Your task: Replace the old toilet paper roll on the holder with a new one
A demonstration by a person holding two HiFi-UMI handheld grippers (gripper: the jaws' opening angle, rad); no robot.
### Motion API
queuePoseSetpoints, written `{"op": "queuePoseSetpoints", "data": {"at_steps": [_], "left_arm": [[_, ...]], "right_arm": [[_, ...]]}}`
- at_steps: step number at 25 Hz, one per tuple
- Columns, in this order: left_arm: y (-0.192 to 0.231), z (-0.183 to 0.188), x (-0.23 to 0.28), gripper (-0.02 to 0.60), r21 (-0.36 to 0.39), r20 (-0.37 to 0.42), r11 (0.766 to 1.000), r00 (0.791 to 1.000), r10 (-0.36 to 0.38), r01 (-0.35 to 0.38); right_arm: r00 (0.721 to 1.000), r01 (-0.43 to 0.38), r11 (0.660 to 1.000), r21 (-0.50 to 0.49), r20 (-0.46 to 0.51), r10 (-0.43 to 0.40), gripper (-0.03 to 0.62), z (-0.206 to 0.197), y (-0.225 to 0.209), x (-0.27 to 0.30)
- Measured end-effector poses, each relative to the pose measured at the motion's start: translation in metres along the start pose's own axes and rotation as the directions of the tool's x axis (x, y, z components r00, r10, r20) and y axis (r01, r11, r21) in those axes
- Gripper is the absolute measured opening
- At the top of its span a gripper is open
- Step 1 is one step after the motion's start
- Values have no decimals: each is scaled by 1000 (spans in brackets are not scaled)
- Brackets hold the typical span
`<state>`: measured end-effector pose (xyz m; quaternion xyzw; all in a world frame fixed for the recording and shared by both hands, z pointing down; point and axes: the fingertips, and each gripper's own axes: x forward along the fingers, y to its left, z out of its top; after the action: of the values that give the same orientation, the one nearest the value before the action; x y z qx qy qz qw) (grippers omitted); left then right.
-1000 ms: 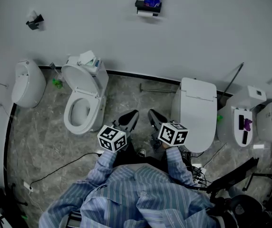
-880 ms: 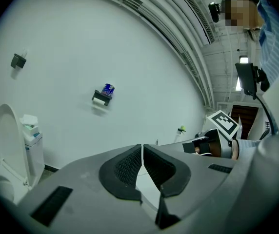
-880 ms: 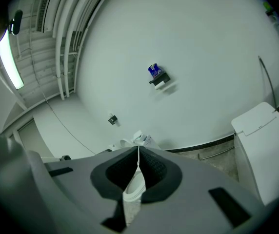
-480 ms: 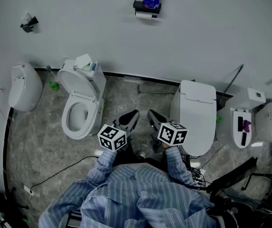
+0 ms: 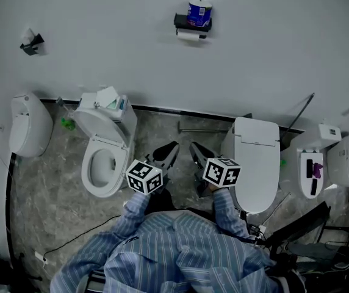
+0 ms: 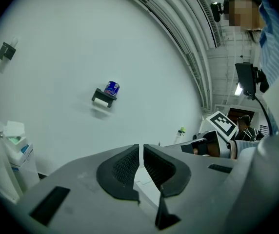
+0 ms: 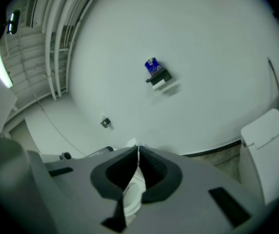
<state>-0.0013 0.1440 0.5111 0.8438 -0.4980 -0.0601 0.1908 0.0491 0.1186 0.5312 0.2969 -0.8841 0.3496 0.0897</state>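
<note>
Jaws closed on nothing, left gripper and right gripper face the holder, well apart, high ahead between them.

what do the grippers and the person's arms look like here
The left gripper and right gripper both have pale grey bodies and two dark, curved pads with a ribbed texture. Each carries a marker cube, white with black square patterns. The person's sleeves are light blue with fine white stripes.
</note>
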Motion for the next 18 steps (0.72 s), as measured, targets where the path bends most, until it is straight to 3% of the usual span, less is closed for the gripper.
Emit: {"op": "queuePoseSetpoints", "data": {"at_steps": [9, 18], "left_arm": [[98, 46, -2, 15, -4, 9, 1000, 1000, 14, -14], [163, 58, 7, 15, -34, -20, 999, 999, -43, 43]], "right_arm": [[1000, -15, 1000, -6, -16, 15, 12, 30, 28, 98], [999, 38, 999, 24, -3, -38, 12, 41, 30, 157]]}}
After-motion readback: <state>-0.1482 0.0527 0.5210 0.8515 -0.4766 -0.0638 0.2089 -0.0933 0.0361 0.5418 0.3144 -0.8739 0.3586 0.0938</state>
